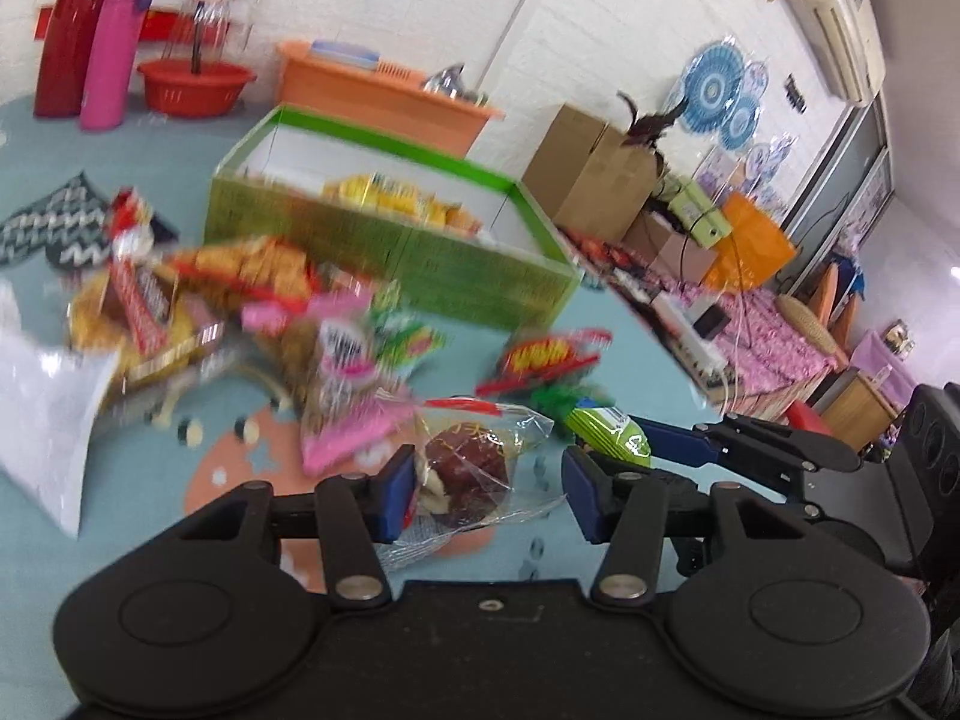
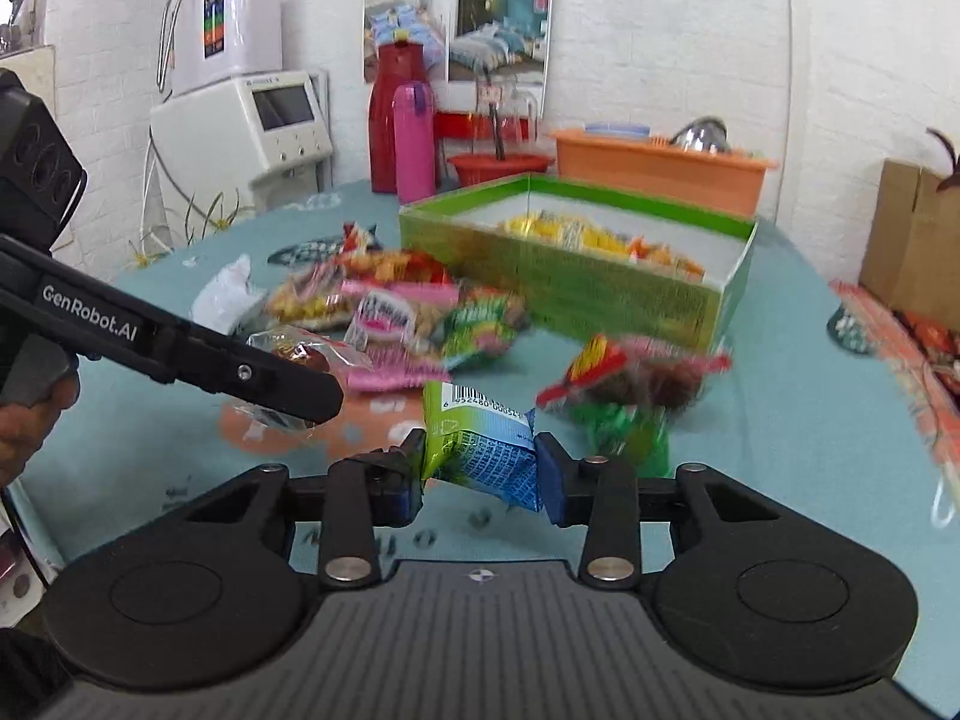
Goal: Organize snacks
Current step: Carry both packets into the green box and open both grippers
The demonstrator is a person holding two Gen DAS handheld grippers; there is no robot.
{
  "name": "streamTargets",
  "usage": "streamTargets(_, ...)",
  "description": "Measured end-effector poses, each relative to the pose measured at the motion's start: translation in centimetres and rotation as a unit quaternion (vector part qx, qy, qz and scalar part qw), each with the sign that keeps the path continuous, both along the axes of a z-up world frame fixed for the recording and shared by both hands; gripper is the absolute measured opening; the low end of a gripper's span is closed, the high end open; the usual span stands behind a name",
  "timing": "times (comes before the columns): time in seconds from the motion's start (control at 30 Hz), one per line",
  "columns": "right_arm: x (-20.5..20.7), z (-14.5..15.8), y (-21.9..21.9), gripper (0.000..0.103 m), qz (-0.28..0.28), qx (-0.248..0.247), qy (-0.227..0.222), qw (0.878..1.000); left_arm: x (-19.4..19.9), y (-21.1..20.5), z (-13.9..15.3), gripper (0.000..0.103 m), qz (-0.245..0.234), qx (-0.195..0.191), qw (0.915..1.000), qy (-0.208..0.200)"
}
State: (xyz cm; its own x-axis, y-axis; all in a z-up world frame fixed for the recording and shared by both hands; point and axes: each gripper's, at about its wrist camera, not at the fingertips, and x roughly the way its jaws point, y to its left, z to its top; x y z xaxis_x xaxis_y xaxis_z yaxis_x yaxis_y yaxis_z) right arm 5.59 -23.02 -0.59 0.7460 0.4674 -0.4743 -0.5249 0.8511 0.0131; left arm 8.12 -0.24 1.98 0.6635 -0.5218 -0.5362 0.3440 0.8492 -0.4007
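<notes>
My left gripper (image 1: 489, 474) is shut on a clear packet (image 1: 474, 462) with a dark brown snack inside, held just above the teal table (image 1: 624, 354). My right gripper (image 2: 480, 468) is shut on a green-and-blue packet (image 2: 480, 444) with a barcode, pinched between both pads. In the left wrist view that packet (image 1: 612, 426) shows at the right. A loose pile of snack packets (image 2: 390, 300) lies left of centre. Behind it stands an open green box (image 2: 564, 282) with yellow packets inside. A red-and-yellow packet (image 2: 606, 366) lies alone in front of the box.
A red thermos (image 2: 387, 114), a pink bottle (image 2: 414, 138), a red basin (image 2: 498, 165) and an orange basket (image 2: 660, 168) line the far edge of the table. A white plastic bag (image 1: 42, 396) lies left of the pile. A cardboard box (image 2: 912, 240) stands off the table's right side.
</notes>
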Motion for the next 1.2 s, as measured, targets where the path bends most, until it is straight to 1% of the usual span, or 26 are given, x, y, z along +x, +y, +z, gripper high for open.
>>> streamTargets(0.1,0.9,1.9,-0.3,0.066,-0.013,0.004,-0.032,0.999,1.0,-0.6,2.1,0.06,-0.006,-0.004,0.9995,-0.031)
streamTargets(0.2,2.1,3.4,-0.8,0.066,-0.028,0.008,-0.06,0.998,2.6,-1.4,3.6,0.061,-0.01,-0.012,0.9987,-0.048)
streamTargets(0.37,4.9,4.9,-1.8,0.067,-0.057,0.018,-0.085,0.995,6.1,-2.7,5.5,0.061,-0.013,-0.036,0.9975,-0.059)
streamTargets(0.47,6.8,5.2,-2.1,0.067,-0.075,0.017,-0.093,0.993,8.2,-3.4,6.0,0.061,-0.008,-0.04,0.9969,-0.066)
streamTargets(0.57,8.6,5.1,-2.3,0.067,-0.085,0.014,-0.099,0.991,10.6,-3.8,5.8,0.061,-0.003,-0.046,0.9971,-0.06)
streamTargets(0.7,11.1,4.3,-2.2,0.067,-0.097,-0.014,-0.115,0.989,13.6,-4.4,4.9,0.062,0.012,-0.046,0.9974,-0.054)
streamTargets(0.83,13.4,3.3,-2.2,0.067,-0.104,-0.02,-0.1,0.989,16.3,-4.7,3.7,0.062,0.02,-0.051,0.9977,-0.04)
streamTargets(0.97,14.7,2.7,-1.8,0.067,-0.106,-0.023,-0.101,0.989,17.9,-5.1,2.8,0.064,0.02,-0.046,0.9983,-0.031)
streamTargets(1.0,15.0,2.5,-1.8,0.068,-0.106,-0.023,-0.101,0.989,18.1,-5.2,2.7,0.066,0.018,-0.044,0.9984,-0.03)
streamTargets(1.03,15.3,2.4,-1.7,0.074,-0.103,-0.023,-0.099,0.989,18.4,-5.3,2.4,0.074,0.013,-0.042,0.9985,-0.031)
streamTargets(1.07,15.7,2.1,-1.5,0.085,-0.098,-0.024,-0.096,0.99,18.5,-5.4,2.2,0.082,0.011,-0.038,0.9987,-0.033)
streamTargets(1.1,16.0,1.8,-1.3,0.097,-0.094,-0.026,-0.094,0.991,18.4,-5.4,2.0,0.103,0.014,-0.033,0.9987,-0.035)
streamTargets(1.13,16.1,1.5,-1.2,0.103,-0.094,-0.031,-0.093,0.991,18.3,-5.4,1.8,0.103,0.02,-0.029,0.9987,-0.038)
streamTargets(1.2,15.9,1.1,-1.1,0.103,-0.102,-0.044,-0.1,0.989,17.7,-5.1,1.6,0.103,0.026,-0.027,0.9982,-0.047)
